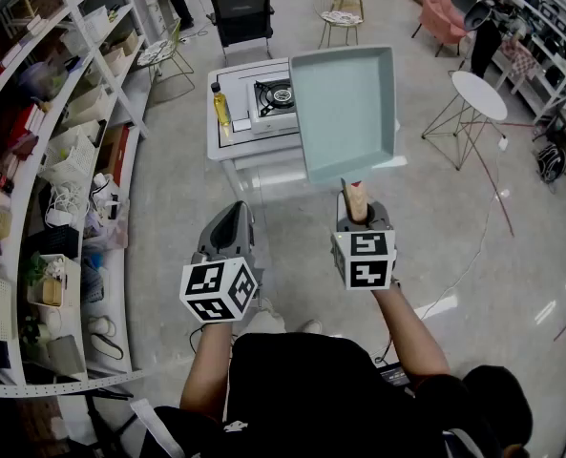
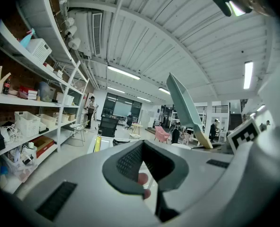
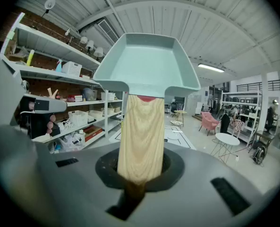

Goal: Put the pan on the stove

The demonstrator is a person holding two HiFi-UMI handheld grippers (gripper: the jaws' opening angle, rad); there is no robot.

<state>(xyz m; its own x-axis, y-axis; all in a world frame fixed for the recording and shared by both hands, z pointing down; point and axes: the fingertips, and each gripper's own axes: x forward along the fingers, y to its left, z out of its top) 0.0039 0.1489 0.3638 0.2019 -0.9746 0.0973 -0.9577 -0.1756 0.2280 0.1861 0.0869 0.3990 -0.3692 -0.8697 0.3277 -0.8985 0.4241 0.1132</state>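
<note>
A square pale-teal pan (image 1: 345, 113) with a wooden handle (image 1: 355, 203) hangs in the air in front of me. My right gripper (image 1: 359, 219) is shut on that handle. In the right gripper view the handle (image 3: 140, 141) runs up from the jaws to the pan (image 3: 147, 65), which tilts upward. The portable gas stove (image 1: 275, 96) sits on a small white table (image 1: 227, 146), just left of the pan and below it. My left gripper (image 1: 229, 225) is held low to the left, shut with nothing in it. The left gripper view shows the pan (image 2: 182, 105) edge-on at the right.
A yellow oil bottle (image 1: 221, 105) stands on the table left of the stove. Loaded shelves (image 1: 63, 160) line the left side. A black chair (image 1: 242, 12) stands behind the table, with a round white side table (image 1: 478, 95) and a pink armchair (image 1: 442, 15) to the right.
</note>
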